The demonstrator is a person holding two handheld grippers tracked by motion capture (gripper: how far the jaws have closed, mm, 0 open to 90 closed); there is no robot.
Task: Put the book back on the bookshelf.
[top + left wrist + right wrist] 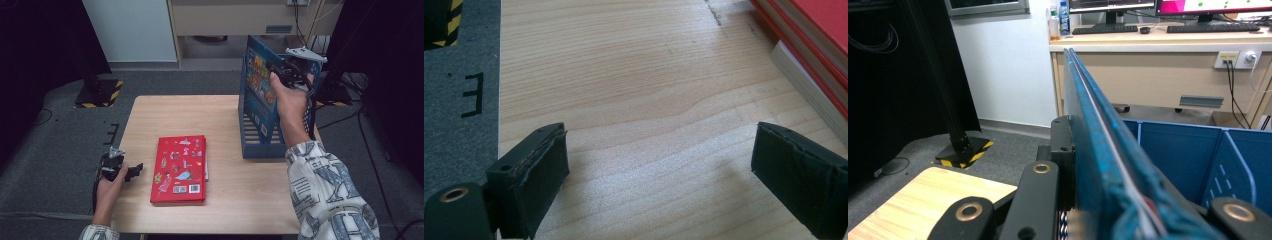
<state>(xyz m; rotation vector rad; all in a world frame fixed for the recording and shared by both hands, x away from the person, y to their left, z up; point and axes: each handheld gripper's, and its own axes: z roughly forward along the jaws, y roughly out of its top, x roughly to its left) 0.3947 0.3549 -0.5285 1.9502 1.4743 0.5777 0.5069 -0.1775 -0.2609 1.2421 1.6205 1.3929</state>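
In the high view my right gripper point(273, 70) is shut on the top edge of a blue picture book point(256, 82). The book stands upright, with its lower part down in the blue file rack point(265, 147) at the table's right side. In the right gripper view the blue book point(1098, 125) runs edge-on between the jaws of my right gripper point(1083, 165), and the rack's dividers point(1178, 150) lie behind it. A red book point(180, 169) lies flat mid-table. My left gripper point(131, 172) rests by the table's left edge; it point(661, 150) is open over bare wood.
The red book tops a small stack point(819, 30) with a pale-paged book point(809, 85) underneath. Grey carpet point(65, 150) surrounds the wooden table point(230, 200). Black stand feet with yellow-black tape point(100, 95) sit beyond the far left corner.
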